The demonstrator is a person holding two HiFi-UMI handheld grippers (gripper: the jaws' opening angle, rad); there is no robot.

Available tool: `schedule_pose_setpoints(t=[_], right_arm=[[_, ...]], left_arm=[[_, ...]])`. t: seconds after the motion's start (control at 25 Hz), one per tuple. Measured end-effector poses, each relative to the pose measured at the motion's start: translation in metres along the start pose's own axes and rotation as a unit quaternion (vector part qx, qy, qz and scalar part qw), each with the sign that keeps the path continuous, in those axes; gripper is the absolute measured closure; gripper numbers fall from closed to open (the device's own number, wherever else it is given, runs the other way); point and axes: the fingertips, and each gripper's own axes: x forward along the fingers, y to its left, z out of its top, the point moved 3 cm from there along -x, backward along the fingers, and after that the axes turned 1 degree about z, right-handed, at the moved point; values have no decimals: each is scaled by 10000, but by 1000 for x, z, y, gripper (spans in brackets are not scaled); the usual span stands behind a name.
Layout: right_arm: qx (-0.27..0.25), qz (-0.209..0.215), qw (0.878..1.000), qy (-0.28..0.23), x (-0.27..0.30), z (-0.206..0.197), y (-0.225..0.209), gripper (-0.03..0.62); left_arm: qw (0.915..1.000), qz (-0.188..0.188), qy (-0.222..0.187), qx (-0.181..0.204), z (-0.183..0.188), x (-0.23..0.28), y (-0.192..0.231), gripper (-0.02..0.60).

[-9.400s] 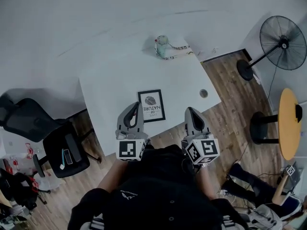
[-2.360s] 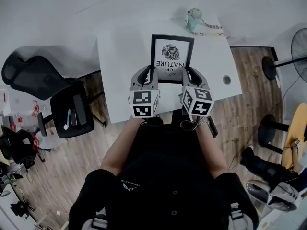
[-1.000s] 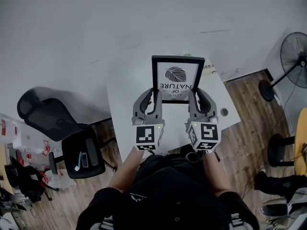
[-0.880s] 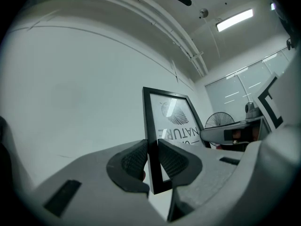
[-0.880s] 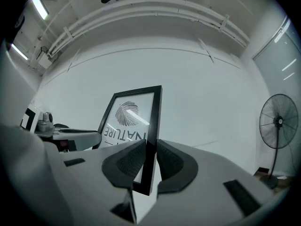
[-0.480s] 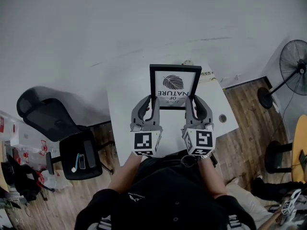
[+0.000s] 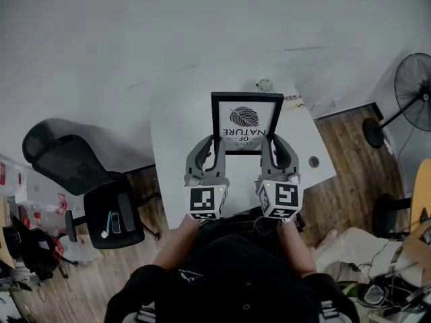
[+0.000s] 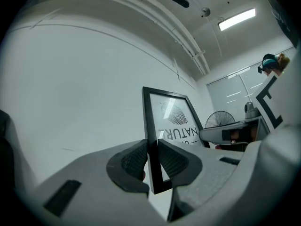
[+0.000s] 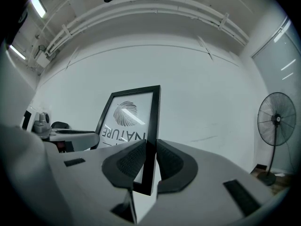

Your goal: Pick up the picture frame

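The black picture frame [image 7: 246,123] with a leaf print and the word NATURE is held up over the white table [image 7: 168,147], its picture side showing to the head view. My left gripper [image 7: 214,148] is shut on the frame's left edge near the lower corner. My right gripper [image 7: 267,148] is shut on the right edge. In the left gripper view the frame [image 8: 170,126] stands between the ribbed pads of the left gripper [image 8: 151,161]. In the right gripper view the frame [image 9: 136,109] is pinched the same way by the right gripper [image 9: 149,161].
A small stuffed toy [image 7: 264,85] sits at the table's far edge behind the frame. A round cable hole [image 7: 313,161] is in the table's right side. A black office chair [image 7: 94,194] stands left, a standing fan [image 7: 412,79] right, a white wall beyond.
At first the frame lay flat on the table with both grippers off it. Now both grippers hold it raised. Over the last second frame and grippers have hardly moved.
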Motion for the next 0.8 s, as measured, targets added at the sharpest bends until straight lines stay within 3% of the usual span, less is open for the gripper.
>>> schedule_pose_setpoints(t=[0.8], right_arm=[[-18, -138, 9997, 180, -6, -11, -6, 526]], left_arm=[[9999, -102, 109, -68, -14, 0, -8, 506]])
